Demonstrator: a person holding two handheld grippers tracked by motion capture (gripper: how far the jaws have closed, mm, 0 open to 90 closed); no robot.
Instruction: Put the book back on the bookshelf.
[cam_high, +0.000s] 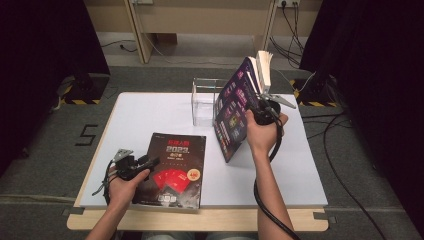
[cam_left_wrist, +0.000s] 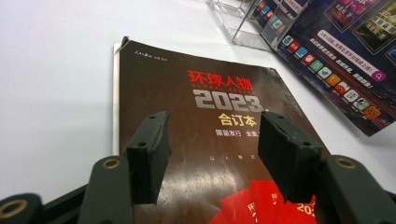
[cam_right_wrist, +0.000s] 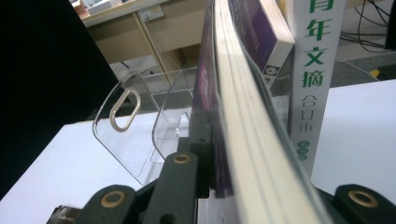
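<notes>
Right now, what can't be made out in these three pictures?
- Right hand-held gripper, right gripper view: the purple magazine it clamps hides the far jaw.
- Dark book, left gripper view: the bottom edge cuts off its lower half.
- Clear plastic rack, high view: the magazine hides its right side.

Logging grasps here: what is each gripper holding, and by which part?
The right gripper clamps the purple book by its page edge, tilted up off the table. The left gripper holds nothing; its fingers stand open over the dark magazine.

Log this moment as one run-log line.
left gripper: open over dark book | right gripper: shut on purple book, tilted | clear rack: behind
</notes>
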